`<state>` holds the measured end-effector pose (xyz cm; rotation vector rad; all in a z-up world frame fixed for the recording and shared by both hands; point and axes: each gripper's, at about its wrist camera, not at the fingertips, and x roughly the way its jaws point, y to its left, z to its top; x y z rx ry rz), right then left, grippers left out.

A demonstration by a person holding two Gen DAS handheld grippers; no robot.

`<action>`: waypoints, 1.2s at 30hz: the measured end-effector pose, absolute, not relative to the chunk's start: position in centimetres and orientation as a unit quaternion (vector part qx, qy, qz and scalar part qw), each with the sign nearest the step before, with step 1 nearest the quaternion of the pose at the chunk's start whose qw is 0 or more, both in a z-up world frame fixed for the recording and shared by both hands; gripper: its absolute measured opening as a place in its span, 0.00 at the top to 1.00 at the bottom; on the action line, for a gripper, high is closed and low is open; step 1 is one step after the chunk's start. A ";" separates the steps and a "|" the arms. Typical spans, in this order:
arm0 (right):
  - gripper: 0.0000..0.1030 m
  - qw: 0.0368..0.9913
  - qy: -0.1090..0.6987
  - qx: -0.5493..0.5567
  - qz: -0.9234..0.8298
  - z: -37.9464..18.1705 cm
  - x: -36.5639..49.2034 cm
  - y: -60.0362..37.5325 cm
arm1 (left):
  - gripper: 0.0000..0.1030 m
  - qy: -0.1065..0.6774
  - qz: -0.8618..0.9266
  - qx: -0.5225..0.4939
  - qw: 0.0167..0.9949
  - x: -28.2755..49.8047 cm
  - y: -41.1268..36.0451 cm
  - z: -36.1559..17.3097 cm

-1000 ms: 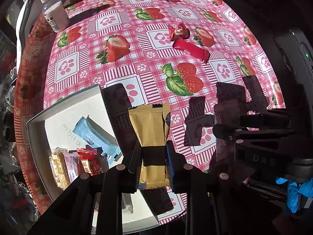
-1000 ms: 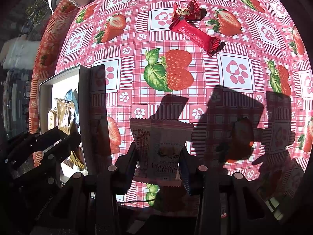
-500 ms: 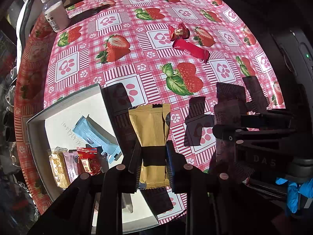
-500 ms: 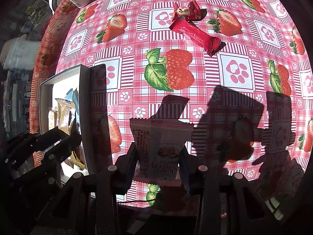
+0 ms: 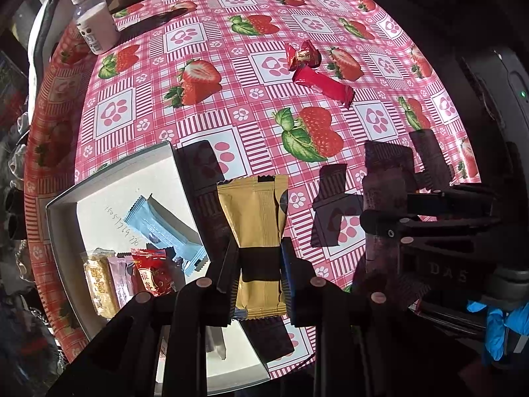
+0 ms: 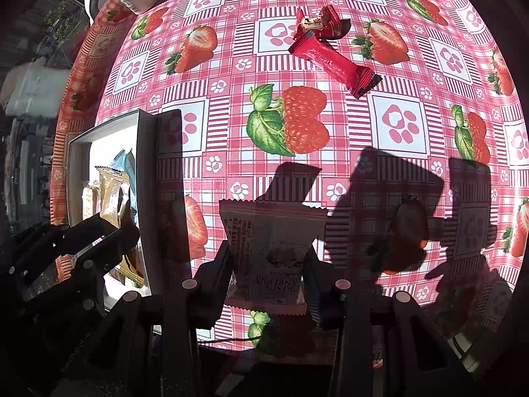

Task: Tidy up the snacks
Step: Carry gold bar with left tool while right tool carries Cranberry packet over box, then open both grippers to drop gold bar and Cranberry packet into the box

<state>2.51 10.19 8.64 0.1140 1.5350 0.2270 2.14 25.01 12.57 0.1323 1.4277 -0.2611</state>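
1. Left gripper (image 5: 259,264) is clamped on a gold snack packet (image 5: 256,228), its two fingers pressed against the packet's sides; the packet hangs just beside the right wall of the white tray (image 5: 62,205).
2. Right gripper (image 6: 267,264) is closed on a white snack packet (image 6: 271,241) with upside-down print, held above the strawberry tablecloth (image 6: 396,122), right of the tray.
3. Tray contents: a light blue packet (image 5: 163,228) lies diagonally, with a red packet (image 5: 150,273), a pale pink one (image 5: 119,279) and a yellow bar (image 5: 99,284) side by side at the near end.
4. Far out on the cloth, a long red bar (image 6: 334,63) touches a small red wrapped candy (image 6: 319,23).
5. White-capped bottle (image 5: 94,21) stands at the far left edge.
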 end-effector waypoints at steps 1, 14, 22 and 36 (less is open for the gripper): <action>0.59 0.713 0.691 0.050 0.103 8.7 2.5 10.2 | 0.76 0.652 -0.119 0.061 0.747 2.1 25.1 12.6; 0.59 0.715 0.689 0.020 0.120 9.1 2.7 12.4 | 0.75 0.652 -0.098 0.026 0.752 2.0 28.2 12.7; 0.59 0.710 0.688 -0.017 0.149 9.1 2.8 15.8 | 0.76 0.655 -0.068 -0.005 0.753 1.6 31.3 12.4; 0.59 0.687 0.695 -0.073 0.200 8.0 3.1 21.4 | 0.76 0.673 -0.010 -0.056 0.738 0.4 36.4 10.8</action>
